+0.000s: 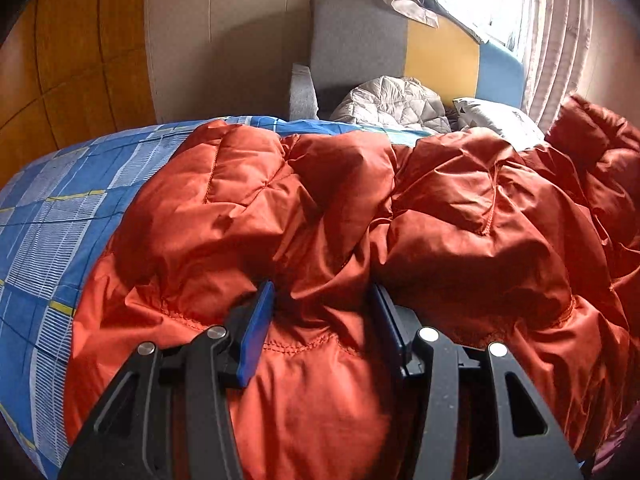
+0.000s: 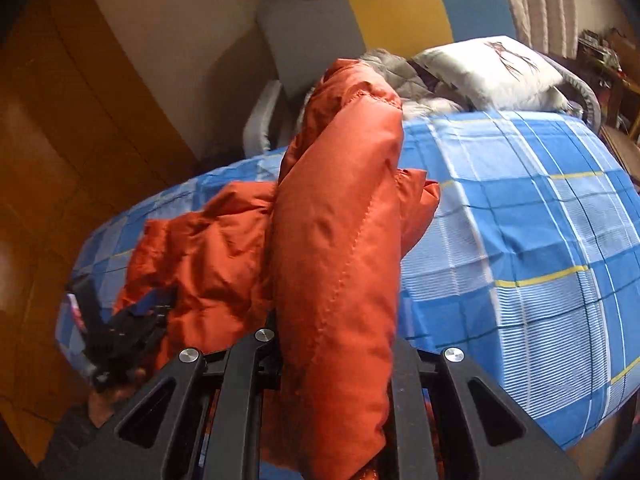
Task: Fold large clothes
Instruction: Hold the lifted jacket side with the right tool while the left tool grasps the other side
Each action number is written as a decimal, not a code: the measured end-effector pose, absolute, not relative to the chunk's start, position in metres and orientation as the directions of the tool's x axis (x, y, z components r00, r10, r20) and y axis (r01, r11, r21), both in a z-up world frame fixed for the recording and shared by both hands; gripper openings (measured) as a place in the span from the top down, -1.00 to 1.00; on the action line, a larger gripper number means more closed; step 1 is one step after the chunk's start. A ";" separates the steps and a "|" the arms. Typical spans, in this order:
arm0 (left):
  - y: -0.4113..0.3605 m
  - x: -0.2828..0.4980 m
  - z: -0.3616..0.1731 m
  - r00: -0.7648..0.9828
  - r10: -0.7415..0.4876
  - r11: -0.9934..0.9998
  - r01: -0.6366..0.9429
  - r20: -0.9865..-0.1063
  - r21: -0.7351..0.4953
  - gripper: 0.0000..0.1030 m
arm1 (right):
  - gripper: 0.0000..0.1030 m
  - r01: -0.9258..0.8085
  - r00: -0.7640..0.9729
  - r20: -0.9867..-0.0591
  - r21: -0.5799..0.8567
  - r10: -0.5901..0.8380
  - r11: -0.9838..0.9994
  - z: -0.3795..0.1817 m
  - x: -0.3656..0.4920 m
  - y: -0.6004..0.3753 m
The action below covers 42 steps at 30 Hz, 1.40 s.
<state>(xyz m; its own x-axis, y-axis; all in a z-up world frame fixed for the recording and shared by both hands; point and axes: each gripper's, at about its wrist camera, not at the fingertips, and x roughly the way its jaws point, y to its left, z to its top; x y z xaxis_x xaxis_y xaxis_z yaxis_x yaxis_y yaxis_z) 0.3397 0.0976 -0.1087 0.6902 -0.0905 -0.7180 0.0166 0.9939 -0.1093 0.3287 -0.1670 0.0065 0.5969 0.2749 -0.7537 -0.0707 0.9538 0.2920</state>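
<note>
Fingers (image 1: 256, 332) of the left gripper (image 1: 324, 320), blue-padded, stand apart with a bunched fold of the orange puffer jacket (image 1: 340, 208) between them, not pinched flat. On the right gripper (image 2: 336, 344) the jacket (image 2: 336, 240) rises as a thick roll that hides the fingertips (clamped or not, I cannot tell). It lies across the bed's blue plaid sheet (image 2: 520, 220), a white pillow (image 2: 488, 68) beyond.
</note>
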 end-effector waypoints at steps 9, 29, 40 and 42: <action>0.104 0.338 -0.110 0.694 -0.144 0.985 0.028 -0.706 -0.173 0.08 | 0.73 -0.081 0.600 -0.755 0.272 0.265 0.959 0.022 0.334 -0.095; 0.135 0.337 -0.111 0.663 -0.336 0.928 0.114 -0.669 -0.354 0.09 | 0.73 -0.168 0.547 -0.763 0.305 0.346 0.938 0.014 0.336 0.040; 0.195 0.319 -0.094 0.683 -0.343 0.909 0.067 -0.644 -0.412 0.30 | 0.73 -0.213 0.521 -0.781 0.272 0.345 0.938 -0.014 0.334 0.080; 0.212 0.313 -0.092 0.696 -0.310 0.917 0.039 -0.648 -0.397 0.30 | 0.73 -0.205 0.520 -0.783 0.272 0.340 0.940 -0.021 0.334 0.084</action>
